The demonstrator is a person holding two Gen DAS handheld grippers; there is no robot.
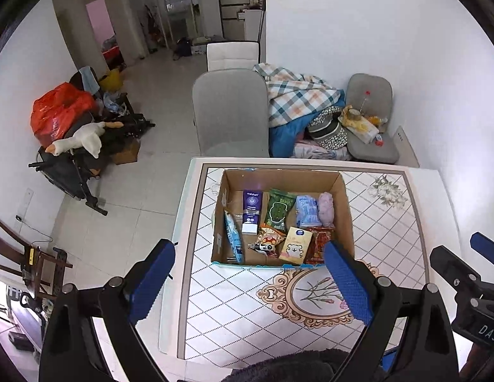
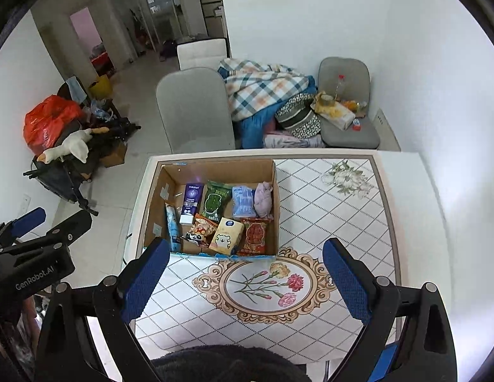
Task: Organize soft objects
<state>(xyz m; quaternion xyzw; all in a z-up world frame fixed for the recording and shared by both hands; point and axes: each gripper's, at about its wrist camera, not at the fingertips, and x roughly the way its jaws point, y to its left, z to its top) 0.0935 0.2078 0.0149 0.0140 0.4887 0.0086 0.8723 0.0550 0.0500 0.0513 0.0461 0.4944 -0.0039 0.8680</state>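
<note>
An open cardboard box (image 1: 344,203) (image 2: 157,197) stands on the patterned table. It holds several soft packs: a green snack bag (image 1: 279,209) (image 2: 216,202), a blue tissue pack (image 1: 307,211) (image 2: 243,201), a lilac cloth bundle (image 1: 325,209) (image 2: 263,199), a red snack bag (image 2: 254,235), a cream bear pack (image 1: 295,245) (image 2: 226,235) and a purple-white box (image 1: 251,211) (image 2: 191,203). My left gripper (image 1: 250,281) is open and empty, above the table's near left. My right gripper (image 2: 245,278) is open and empty, above the flower medallion (image 2: 266,283).
A grey chair (image 1: 231,117) (image 2: 194,111) stands behind the table. A plaid blanket pile (image 1: 294,98) and a second chair with clutter (image 1: 371,121) lie at the back right. A folded stroller with a plush goose (image 1: 78,141) is on the floor at the left.
</note>
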